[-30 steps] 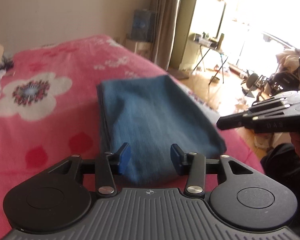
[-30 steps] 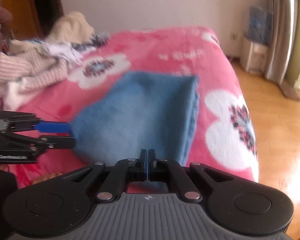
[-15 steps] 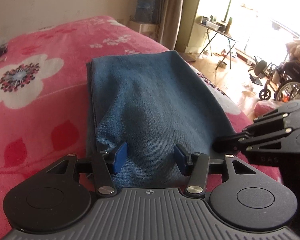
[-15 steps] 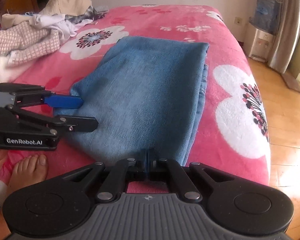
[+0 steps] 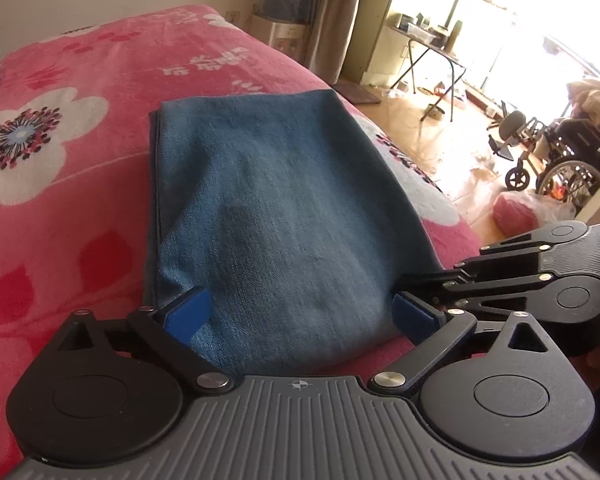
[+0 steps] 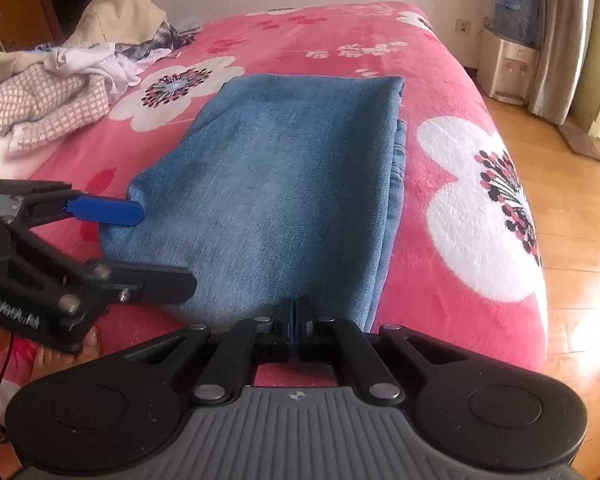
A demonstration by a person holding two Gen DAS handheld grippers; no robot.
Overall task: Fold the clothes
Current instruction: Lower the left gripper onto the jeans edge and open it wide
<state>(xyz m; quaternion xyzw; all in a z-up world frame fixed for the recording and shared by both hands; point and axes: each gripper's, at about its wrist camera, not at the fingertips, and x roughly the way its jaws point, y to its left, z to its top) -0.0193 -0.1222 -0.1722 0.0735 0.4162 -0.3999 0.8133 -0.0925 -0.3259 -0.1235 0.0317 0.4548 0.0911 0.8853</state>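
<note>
A folded blue denim garment (image 5: 276,208) lies flat on the pink flowered bed; it also shows in the right wrist view (image 6: 284,184). My left gripper (image 5: 300,316) is wide open at the garment's near edge, its blue pads (image 5: 188,314) on either side of the near end. It appears in the right wrist view (image 6: 136,244) at the garment's left corner. My right gripper (image 6: 298,320) is shut at the garment's near right edge; whether cloth is pinched between the pads is hidden. In the left wrist view the right gripper (image 5: 416,284) sits at the garment's right corner.
A heap of loose clothes (image 6: 60,80) lies at the bed's far left. The bed's edge (image 6: 540,280) drops to a wooden floor on the right. A wheelchair (image 5: 556,160) and a folding table (image 5: 432,52) stand by the bright window. A bare foot (image 6: 84,352) shows below.
The garment came down and now lies flat on the bed. My left gripper's jaws have opened much wider. Both grippers have lowered to the garment's near edge.
</note>
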